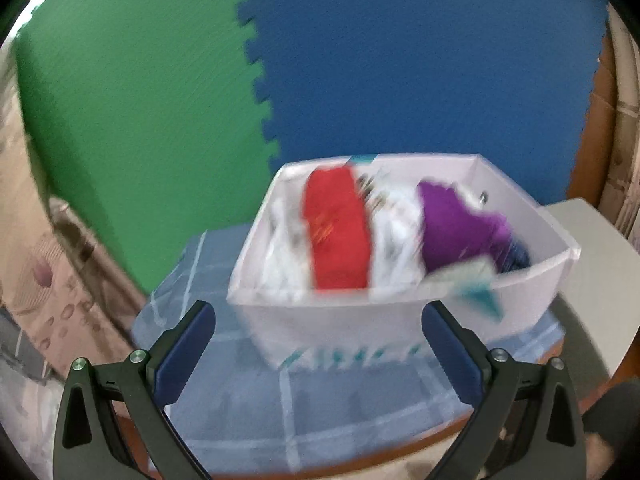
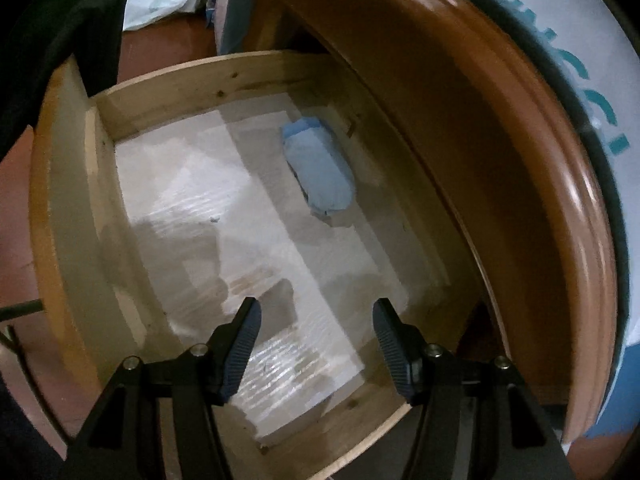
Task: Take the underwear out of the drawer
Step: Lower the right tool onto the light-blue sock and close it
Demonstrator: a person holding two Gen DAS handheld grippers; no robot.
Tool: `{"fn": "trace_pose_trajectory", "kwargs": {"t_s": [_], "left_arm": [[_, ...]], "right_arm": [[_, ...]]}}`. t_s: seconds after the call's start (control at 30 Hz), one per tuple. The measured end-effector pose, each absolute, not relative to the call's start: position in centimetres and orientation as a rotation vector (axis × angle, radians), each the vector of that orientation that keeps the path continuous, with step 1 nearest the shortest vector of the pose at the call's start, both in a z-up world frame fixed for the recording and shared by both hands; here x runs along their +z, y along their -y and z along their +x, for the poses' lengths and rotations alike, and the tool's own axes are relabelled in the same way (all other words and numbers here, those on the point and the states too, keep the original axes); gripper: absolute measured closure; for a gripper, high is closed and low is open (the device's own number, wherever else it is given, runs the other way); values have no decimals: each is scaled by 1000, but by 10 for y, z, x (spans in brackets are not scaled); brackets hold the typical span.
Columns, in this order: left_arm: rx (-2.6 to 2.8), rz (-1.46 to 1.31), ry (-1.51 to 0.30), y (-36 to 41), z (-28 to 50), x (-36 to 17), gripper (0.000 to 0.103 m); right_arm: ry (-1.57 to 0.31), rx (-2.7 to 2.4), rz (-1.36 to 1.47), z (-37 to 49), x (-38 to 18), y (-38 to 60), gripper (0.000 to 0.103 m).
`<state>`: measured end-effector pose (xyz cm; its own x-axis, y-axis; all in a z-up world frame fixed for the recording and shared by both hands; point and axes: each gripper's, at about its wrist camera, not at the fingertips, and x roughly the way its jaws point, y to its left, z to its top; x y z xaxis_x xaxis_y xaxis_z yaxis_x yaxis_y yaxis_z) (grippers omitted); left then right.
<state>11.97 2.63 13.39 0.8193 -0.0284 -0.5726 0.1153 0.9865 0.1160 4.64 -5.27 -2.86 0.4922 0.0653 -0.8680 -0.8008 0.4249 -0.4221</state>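
Looking down the right wrist view first: right gripper (image 2: 316, 322) at bottom centre, jaws parted to a middling gap, nothing between the ribbed pads, touching nothing. Beneath and beyond the fingers lies the open wooden drawer (image 2: 72, 216), its floor covered by a pale liner sheet (image 2: 208, 208). Farther in, upper centre of the frame, one folded light-blue piece of underwear (image 2: 318, 168) rests on the drawer floor close to the right-hand side, well apart from the gripper. A curved brown wooden edge (image 2: 560, 184) arcs down the right side. Dark sleeve or clothing fills the upper left corner.

Left wrist view, blurred: left gripper (image 1: 318, 354) at bottom centre, jaws spread wide, holding nothing, blue pads clear of everything. Just past the fingers a white box (image 1: 332, 320) sits on a blue checked cloth (image 1: 280, 412). Inside, a red folded garment (image 1: 338, 232) stands left of centre, a purple garment (image 1: 456, 228) to its right, white material between them; a dark blue scrap shows at the far right corner. Behind, green foam mat (image 1: 140, 120) upper left, blue foam mat (image 1: 420, 72) upper right, joined along a toothed seam.
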Motion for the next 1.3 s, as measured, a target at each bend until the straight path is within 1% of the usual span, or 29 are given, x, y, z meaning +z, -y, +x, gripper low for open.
{"fn": "trace_pose_trajectory", "kwargs": {"t_s": [0.17, 0.37, 0.53, 0.6, 0.67, 0.9, 1.0, 1.07, 1.1, 1.3], "left_arm": [[-91, 71, -663, -85, 87, 102, 0], [-88, -1, -667, -126, 56, 72, 0], [-65, 6, -672, -130, 53, 61, 0], [-65, 2, -668, -132, 54, 60, 0], [-68, -6, -662, -133, 53, 60, 0], [-75, 14, -671, -132, 53, 56, 0], [-84, 11, -683, -132, 55, 52, 0], [-90, 1, -686, -132, 57, 51, 0], [-92, -6, -688, -133, 58, 51, 0], [-91, -10, -711, -133, 64, 45, 0]], "right_arm": [[-890, 659, -1018, 54, -43, 36, 44], [-876, 665, -1032, 70, -60, 6, 44], [-811, 685, -1059, 75, -70, -24, 43], [-799, 698, -1065, 77, -74, -32, 40], [-781, 714, -1074, 80, -80, -40, 34], [-729, 687, -1071, 94, -99, -51, 33], [-738, 669, -1028, 105, -103, -48, 32], [-773, 656, -1015, 118, -112, -51, 25], [-782, 658, -1006, 122, -114, -51, 24], [-769, 687, -970, 131, -117, -51, 23]]}}
